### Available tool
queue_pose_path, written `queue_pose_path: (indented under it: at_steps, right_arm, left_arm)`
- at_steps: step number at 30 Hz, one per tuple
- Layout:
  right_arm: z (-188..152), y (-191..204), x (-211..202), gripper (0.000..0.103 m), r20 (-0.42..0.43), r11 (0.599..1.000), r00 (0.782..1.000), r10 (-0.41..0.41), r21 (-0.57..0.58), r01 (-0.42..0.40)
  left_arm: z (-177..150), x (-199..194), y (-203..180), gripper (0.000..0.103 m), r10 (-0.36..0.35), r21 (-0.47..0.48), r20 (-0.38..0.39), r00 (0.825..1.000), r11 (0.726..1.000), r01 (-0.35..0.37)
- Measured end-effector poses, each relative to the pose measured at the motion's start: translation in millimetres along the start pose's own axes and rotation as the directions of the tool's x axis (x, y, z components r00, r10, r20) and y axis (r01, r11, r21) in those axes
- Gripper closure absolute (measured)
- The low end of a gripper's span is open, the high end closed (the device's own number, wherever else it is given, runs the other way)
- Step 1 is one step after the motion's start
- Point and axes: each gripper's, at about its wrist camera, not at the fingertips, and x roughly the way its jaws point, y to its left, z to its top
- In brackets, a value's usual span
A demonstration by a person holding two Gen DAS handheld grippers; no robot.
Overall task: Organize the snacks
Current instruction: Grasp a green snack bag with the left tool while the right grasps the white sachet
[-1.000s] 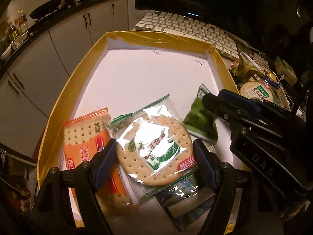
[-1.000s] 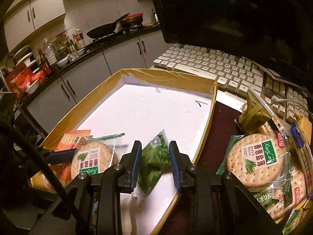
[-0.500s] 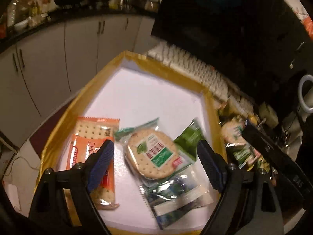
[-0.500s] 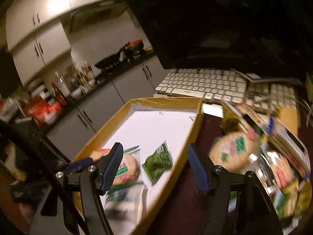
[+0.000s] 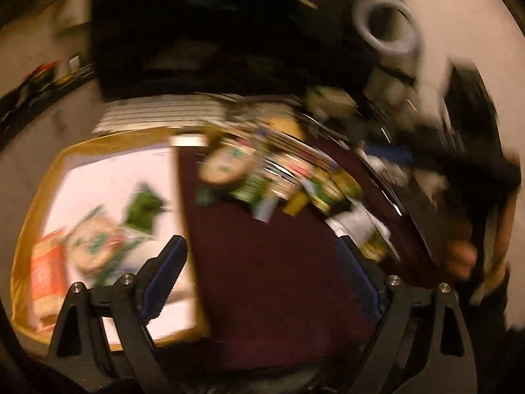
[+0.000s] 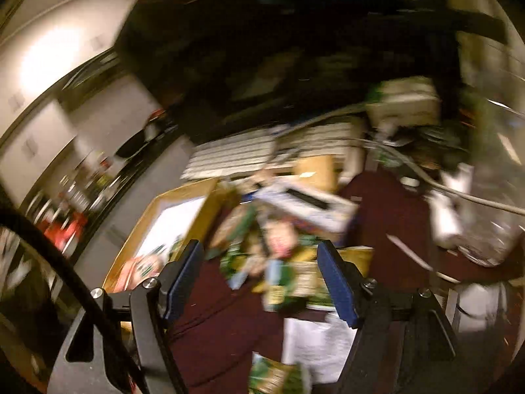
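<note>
Both views are blurred. The yellow-rimmed box [image 5: 39, 193] with a white floor lies at the left in the left wrist view. It holds an orange cracker pack [image 5: 46, 275], a round biscuit pack [image 5: 95, 246] and a green packet [image 5: 144, 205]. A pile of loose snack packs [image 5: 272, 180] lies on the dark red cloth to the right of the box. My left gripper [image 5: 262, 275] is open and empty above the cloth. My right gripper [image 6: 262, 279] is open and empty, with the snack pile [image 6: 282, 262] beyond its fingers. The box [image 6: 157, 226] shows at its left.
A white keyboard [image 5: 157, 115] and a dark monitor [image 5: 213, 32] stand behind the box. A grey ring-shaped object [image 5: 387, 23] is at the back right. White paper [image 6: 315, 344] lies on the cloth [image 6: 223, 335] near my right gripper. Kitchen cabinets [image 6: 65, 124] are at the left.
My right gripper let go of the green packet, which now lies in the box. Both grippers have opened wide and swung right, from the box toward the snack pile.
</note>
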Motion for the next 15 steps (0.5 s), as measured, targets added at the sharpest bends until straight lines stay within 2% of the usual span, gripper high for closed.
queue_pose_path:
  at_steps: [3,5,10,12,14,15]
  right_arm:
    - [-9,-14,-13,0.031,0.000,1.000,1.000,0.014,0.020,-0.014]
    - [-17,-22,-16,0.031,-0.002,0.999,0.999,0.033,0.031,-0.033]
    - [-19,-36,-13,0.031,-0.016,0.999,1.000,0.014,0.044,-0.013]
    - [-19,-37,-13,0.031,-0.016,0.999,1.000,0.014,0.040,-0.014]
    - [-21,-37,-15,0.031,-0.015,0.999,1.000,0.011,0.036,-0.011]
    - [-21,-36,-15,0.031,-0.017,0.999,1.000,0.009,0.030,-0.009]
  left_arm:
    - [-8,13,-43,0.012,-0.014,0.165,-0.033,0.999,0.986,0.019]
    - [-10,30,-71,0.012,-0.023,0.275,-0.068,0.997,0.961,0.041]
    - [-14,57,-113,0.013,-0.020,0.430,-0.093,0.995,0.901,0.058]
    - [-16,66,-118,0.023,0.011,0.452,-0.107,0.994,0.891,0.038]
    - [-17,73,-115,0.042,0.020,0.436,-0.140,0.990,0.899,0.044]
    - [-17,76,-113,0.047,0.017,0.416,-0.153,0.988,0.908,0.049]
